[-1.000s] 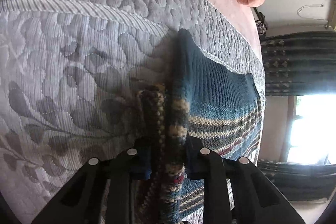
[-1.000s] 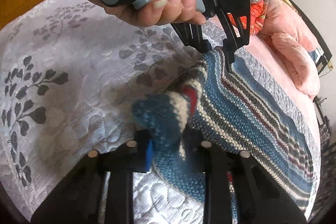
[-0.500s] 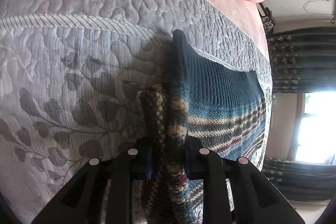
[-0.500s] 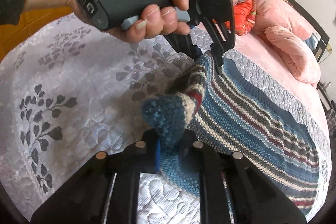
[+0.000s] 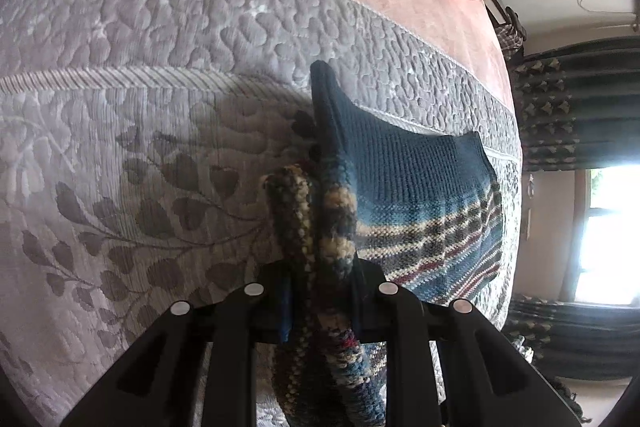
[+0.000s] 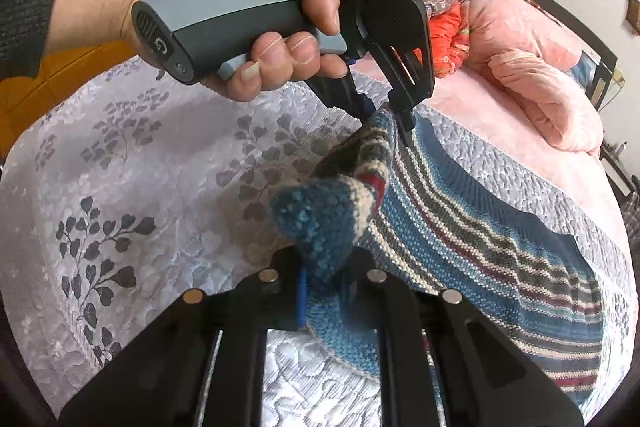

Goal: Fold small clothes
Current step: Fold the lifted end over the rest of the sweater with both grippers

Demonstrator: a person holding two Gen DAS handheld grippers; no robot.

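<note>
Two grippers, my left gripper [image 5: 320,301] and right gripper [image 6: 322,301], are clamped on one edge of the blue striped knitted garment [image 6: 472,223] trailing toward lower right over the grey quilted bedspread [image 6: 132,163]. I judge it soft, floppy and light, best pinched at corners.

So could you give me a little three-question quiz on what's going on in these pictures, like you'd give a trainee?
1. True or false: the left tongs and the right tongs both grip the striped knit garment.
2. What does the garment lie on? A) a wooden table B) a grey leaf-patterned bedspread C) a tiled floor
3. Fill in: the bundled blanket at the far end of the bed is ____ in colour.

Key: 1 true; 2 B; 3 pink.
</note>
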